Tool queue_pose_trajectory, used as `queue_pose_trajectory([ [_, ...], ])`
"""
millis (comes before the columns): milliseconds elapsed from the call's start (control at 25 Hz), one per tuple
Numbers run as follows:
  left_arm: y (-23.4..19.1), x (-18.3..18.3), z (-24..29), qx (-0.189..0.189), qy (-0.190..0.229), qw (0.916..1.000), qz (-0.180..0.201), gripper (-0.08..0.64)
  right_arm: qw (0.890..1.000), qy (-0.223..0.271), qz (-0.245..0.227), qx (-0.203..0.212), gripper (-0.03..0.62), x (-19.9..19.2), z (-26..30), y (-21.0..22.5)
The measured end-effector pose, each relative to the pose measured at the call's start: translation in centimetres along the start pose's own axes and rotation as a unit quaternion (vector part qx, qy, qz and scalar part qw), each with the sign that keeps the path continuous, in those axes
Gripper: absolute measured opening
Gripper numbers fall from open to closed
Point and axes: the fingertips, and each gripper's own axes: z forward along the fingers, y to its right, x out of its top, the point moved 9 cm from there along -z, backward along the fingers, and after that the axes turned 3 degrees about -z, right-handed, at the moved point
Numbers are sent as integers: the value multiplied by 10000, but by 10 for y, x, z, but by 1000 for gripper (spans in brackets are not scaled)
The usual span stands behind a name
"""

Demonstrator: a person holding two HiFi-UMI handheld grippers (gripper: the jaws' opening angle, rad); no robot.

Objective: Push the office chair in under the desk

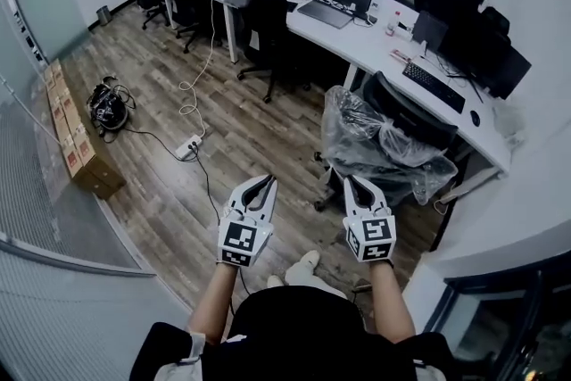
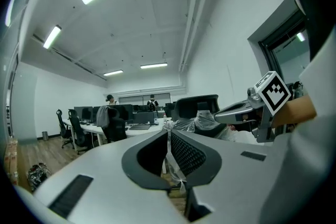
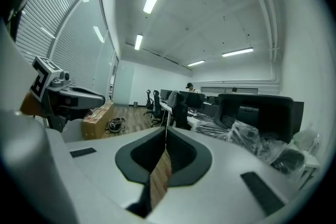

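A black office chair (image 1: pixel 385 136) wrapped in clear plastic stands pulled out from the long white desk (image 1: pixel 355 45), its back toward me. My left gripper (image 1: pixel 266 181) and right gripper (image 1: pixel 350 180) hover side by side just short of the chair, both shut and holding nothing. The right one is closer to the chair's near edge, without touching it. In the left gripper view the closed tips (image 2: pixel 168 131) point at the wrapped chair (image 2: pixel 198 115), with the right gripper (image 2: pixel 237 109) beside it. In the right gripper view the closed tips (image 3: pixel 166 129) face down the room, the chair (image 3: pixel 257 119) to the right.
A power strip (image 1: pixel 190 146) with trailing cables lies on the wood floor ahead left. Cardboard boxes (image 1: pixel 78 147) and a black bag (image 1: pixel 108 108) sit by the glass wall. Other black chairs (image 1: pixel 268 40), monitors and a keyboard (image 1: pixel 434 86) line the desk. People stand far back (image 2: pixel 109 99).
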Motion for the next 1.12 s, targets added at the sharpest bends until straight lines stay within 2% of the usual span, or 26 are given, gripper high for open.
queue_pose_trajectory([
  [600,32,11,114,-870,-127,9953,406,35,9957,-18,497,-782,25,-27,14,87],
  [800,43,25,161,-1192,-28,9924,309,35,9936,50,542,-987,25,-25,25,125],
  [1120,58,25,234,-1499,2,9882,303,35,9909,23,528,-1236,25,-40,36,173],
])
